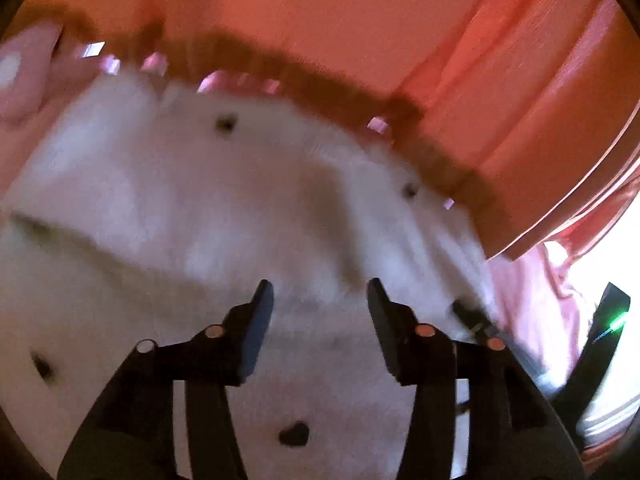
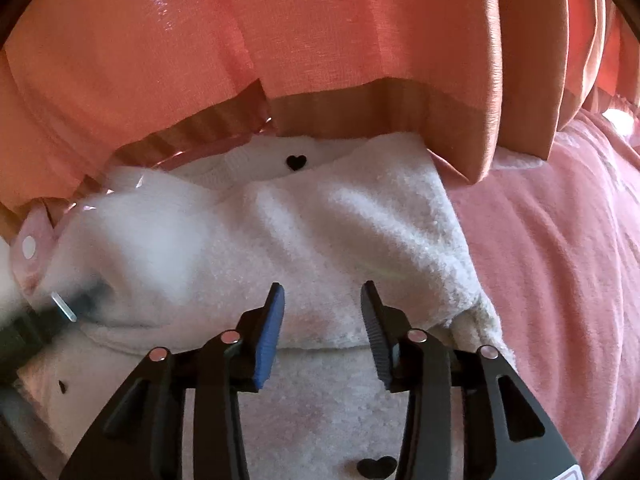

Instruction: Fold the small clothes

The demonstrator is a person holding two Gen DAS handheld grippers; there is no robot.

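Observation:
A white fleecy garment (image 1: 168,208) with small black hearts lies on a pink blanket; the left wrist view is blurred. My left gripper (image 1: 320,284) hangs just over the garment, open, with nothing between its fingers. In the right wrist view the same garment (image 2: 320,216) shows a folded layer whose edge runs across under the fingertips. My right gripper (image 2: 322,286) stands open over that folded edge, and its pads do not press on the cloth. A dark blurred gripper part (image 2: 60,308) shows at the garment's left side.
An orange curtain (image 2: 320,40) hangs right behind the garment, with its hem (image 2: 380,100) at the far edge of the cloth. The pink blanket (image 2: 560,260) spreads out to the right. A black device with a green light (image 1: 604,328) stands at the right edge.

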